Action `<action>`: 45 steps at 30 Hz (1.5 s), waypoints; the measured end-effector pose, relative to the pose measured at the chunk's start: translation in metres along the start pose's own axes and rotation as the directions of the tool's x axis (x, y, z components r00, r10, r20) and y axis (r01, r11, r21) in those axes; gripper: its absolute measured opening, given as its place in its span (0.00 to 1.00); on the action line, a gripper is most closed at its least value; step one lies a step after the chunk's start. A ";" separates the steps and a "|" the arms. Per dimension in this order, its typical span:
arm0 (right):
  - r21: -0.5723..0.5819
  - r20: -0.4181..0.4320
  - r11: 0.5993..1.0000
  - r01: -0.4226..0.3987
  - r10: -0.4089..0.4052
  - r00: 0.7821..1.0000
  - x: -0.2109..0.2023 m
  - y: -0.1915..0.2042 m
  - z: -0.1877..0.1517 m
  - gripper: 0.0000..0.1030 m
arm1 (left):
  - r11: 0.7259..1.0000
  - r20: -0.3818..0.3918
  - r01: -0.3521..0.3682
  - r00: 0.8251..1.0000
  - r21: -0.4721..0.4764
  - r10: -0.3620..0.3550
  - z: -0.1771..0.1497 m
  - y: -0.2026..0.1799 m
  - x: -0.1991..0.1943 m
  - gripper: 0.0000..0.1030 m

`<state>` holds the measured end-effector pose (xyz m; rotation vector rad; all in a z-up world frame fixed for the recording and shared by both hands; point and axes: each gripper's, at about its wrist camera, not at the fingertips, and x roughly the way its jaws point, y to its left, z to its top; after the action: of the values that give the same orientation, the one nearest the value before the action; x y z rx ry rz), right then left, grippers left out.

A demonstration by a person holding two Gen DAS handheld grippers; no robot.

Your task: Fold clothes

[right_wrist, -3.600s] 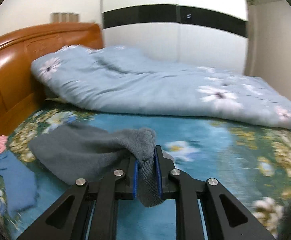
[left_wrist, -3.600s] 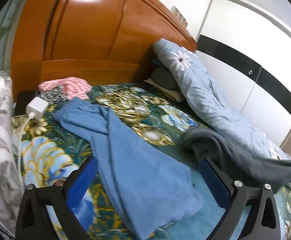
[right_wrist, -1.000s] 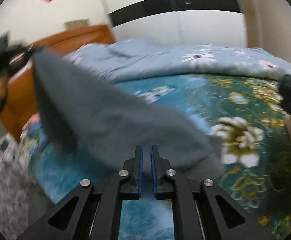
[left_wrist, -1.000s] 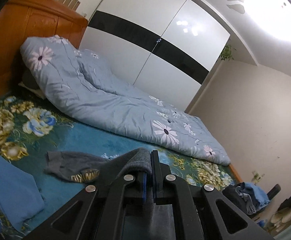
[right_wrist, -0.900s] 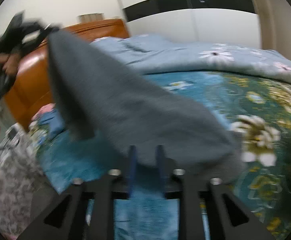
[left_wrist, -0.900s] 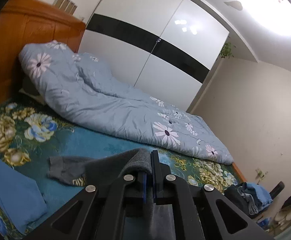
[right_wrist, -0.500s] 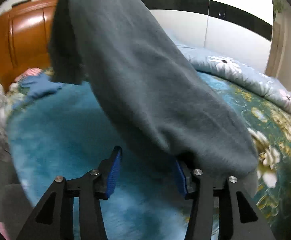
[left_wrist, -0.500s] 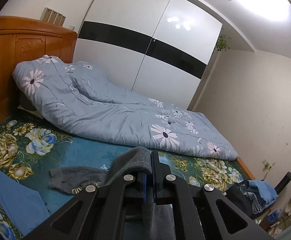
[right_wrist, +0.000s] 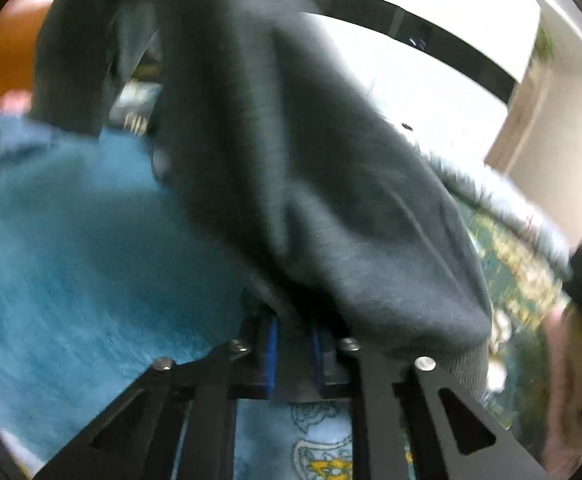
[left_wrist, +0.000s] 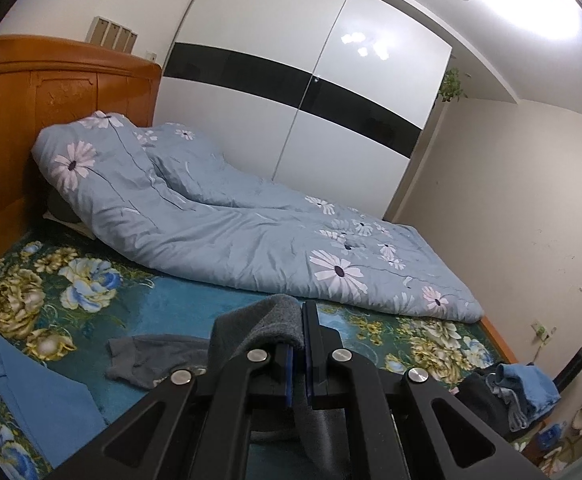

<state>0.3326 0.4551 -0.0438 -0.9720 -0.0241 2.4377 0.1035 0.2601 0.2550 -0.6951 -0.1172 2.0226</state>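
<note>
A grey garment (right_wrist: 331,184) hangs lifted off the bed (left_wrist: 179,308), pinched at two points as folding gets under way. The left gripper (left_wrist: 298,354) has its fingers shut tight on a grey fold, which bulges out at 11 o'clock of the tips; another part of the cloth trails onto the teal floral bedspread at 9 o'clock. The right gripper (right_wrist: 294,354) has just released and re-gripped: half a second back its blue-padded fingers stood wide apart under the hanging fabric, and they have now closed on a hem, with grey cloth plainly between the pads. With both ends caught again, the garment looks ready to be spread or doubled over, though no fold is yet laid.

A blue garment (left_wrist: 23,396) lies at 8 o'clock in the left view, awaiting its turn; a pale quilt (left_wrist: 227,236) is heaped along the far side.

The right view is heavily blurred, and the draped cloth fills its upper half. Which part of the garment each gripper holds cannot be told. A blurred, pinkish shape at 4 o'clock there is unreadable.
</note>
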 end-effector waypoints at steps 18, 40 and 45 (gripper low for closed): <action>0.083 0.461 0.956 0.282 -0.288 0.840 -0.205 -0.098 0.086 0.07 | 0.998 0.224 0.037 0.974 -0.045 -0.026 -0.008 0.044 -0.137 0.04; 0.077 0.080 0.962 0.261 -0.267 0.960 -0.037 -0.128 0.102 0.08 | 0.977 -0.220 -0.196 0.960 -0.085 0.174 -0.057 0.107 0.146 0.08; 0.079 -0.022 0.945 0.319 -0.318 0.948 0.007 -0.161 0.107 0.08 | 0.984 -0.298 -0.174 0.942 -0.039 0.155 -0.063 0.093 0.232 0.08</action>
<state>0.3319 0.6165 0.0629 -0.8688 -0.0720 2.1205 -0.0225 0.3886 0.0709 -1.0701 0.0526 2.0548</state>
